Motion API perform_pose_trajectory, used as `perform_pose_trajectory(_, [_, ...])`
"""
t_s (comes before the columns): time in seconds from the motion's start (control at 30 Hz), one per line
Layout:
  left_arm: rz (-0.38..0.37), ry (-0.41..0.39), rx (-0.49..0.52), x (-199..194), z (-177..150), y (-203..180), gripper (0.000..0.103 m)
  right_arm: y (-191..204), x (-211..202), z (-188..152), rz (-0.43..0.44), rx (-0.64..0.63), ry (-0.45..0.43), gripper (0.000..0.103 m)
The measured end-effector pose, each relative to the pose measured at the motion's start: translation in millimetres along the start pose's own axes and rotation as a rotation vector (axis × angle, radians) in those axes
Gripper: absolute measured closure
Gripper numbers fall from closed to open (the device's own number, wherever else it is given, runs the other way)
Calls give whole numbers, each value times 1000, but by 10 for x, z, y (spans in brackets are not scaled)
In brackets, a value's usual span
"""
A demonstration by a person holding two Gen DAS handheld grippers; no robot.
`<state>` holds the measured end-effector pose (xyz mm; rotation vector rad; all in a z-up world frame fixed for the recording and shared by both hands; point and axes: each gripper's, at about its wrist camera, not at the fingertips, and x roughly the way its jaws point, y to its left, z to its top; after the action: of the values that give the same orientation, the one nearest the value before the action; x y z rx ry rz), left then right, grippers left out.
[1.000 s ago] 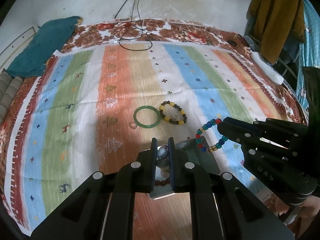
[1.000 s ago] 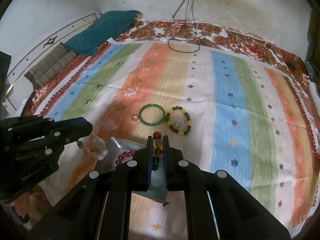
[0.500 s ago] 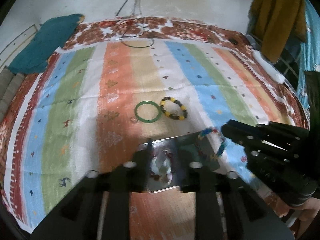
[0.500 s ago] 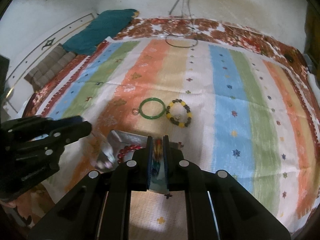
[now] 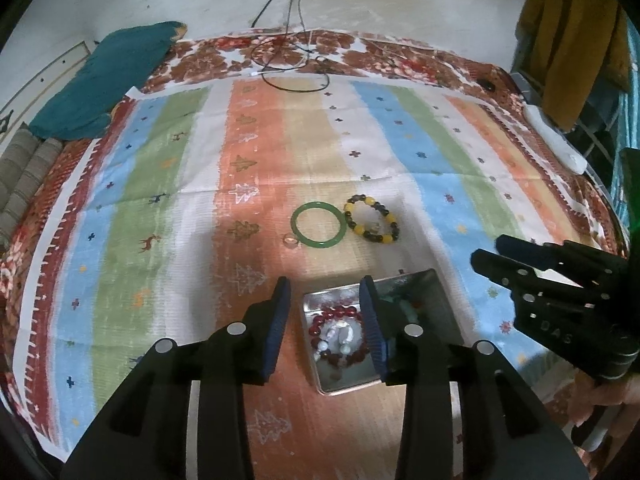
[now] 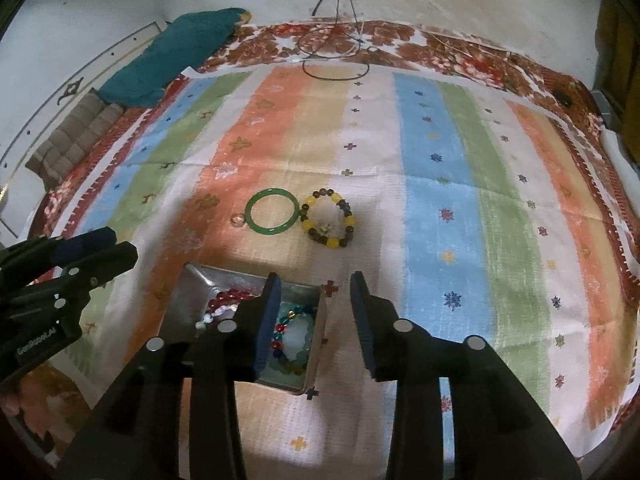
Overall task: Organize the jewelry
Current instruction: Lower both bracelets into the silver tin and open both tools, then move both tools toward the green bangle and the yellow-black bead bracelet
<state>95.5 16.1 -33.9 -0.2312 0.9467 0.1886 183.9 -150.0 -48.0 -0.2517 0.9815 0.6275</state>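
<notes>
Both pairs of jaws stand wide apart and hold nothing: the left gripper (image 5: 324,312) and the right gripper (image 6: 314,308) hang over the striped cloth (image 5: 400,148) with the metal tin (image 6: 192,284) just below them. The tin sits under the left gripper's right jaw and under the right gripper's left jaw, and already holds a red bead bracelet (image 5: 336,314) and a multicoloured bead bracelet (image 6: 286,330). Ahead of both jaws, well clear of the tin, lie the green bangle (image 5: 318,230), the yellow and brown bead bracelet (image 5: 372,218) touching its right side, and a small ring (image 5: 290,241) at its left. The next pick probably goes best with one gripper reaching forward, straddling a single band of the bangle, not the whole hoop, and closing before lifting, so the neighbours stay put.
</notes>
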Motion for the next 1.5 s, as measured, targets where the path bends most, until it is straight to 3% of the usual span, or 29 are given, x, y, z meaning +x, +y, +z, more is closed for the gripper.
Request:
perform_pose_trajectory(0.67, [52,33,7,347,348,95,37,-144,305,311,-35,22,40,46])
perform_pose_trajectory(1.13, [101,83,8,702,574,196,26,-255,575,476,-61,32,83,31])
perform_pose_trajectory(1.5, [109,124,7,994,714,267,21,-298,796,580,-63,27,117,30])
